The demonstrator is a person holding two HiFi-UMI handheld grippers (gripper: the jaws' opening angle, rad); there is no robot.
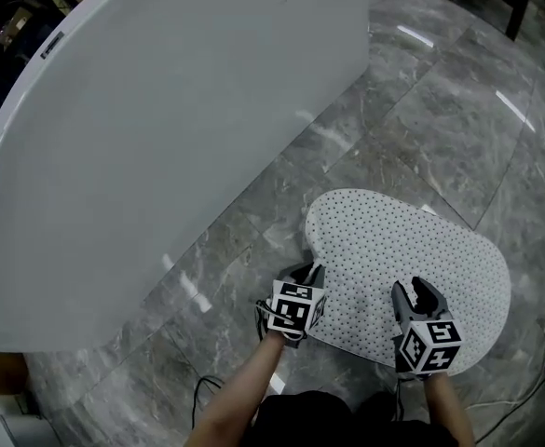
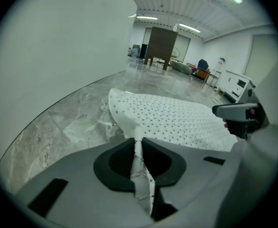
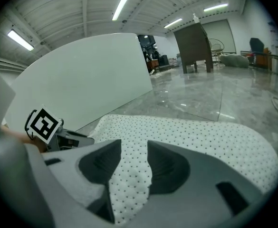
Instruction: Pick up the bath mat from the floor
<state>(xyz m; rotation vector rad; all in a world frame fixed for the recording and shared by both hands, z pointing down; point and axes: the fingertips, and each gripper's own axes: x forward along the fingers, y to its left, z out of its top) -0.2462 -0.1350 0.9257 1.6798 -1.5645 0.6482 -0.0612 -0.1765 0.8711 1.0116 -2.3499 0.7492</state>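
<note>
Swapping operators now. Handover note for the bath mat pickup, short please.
Left gripper: shut on the near-left edge of the bath mat, pinched thin.
Right gripper: looks closed on a bunched fold by the mat's near edge.
Mat: mostly flat on the floor.
Done: both grips on.
Left: raise the mat clear of the floor.
</note>
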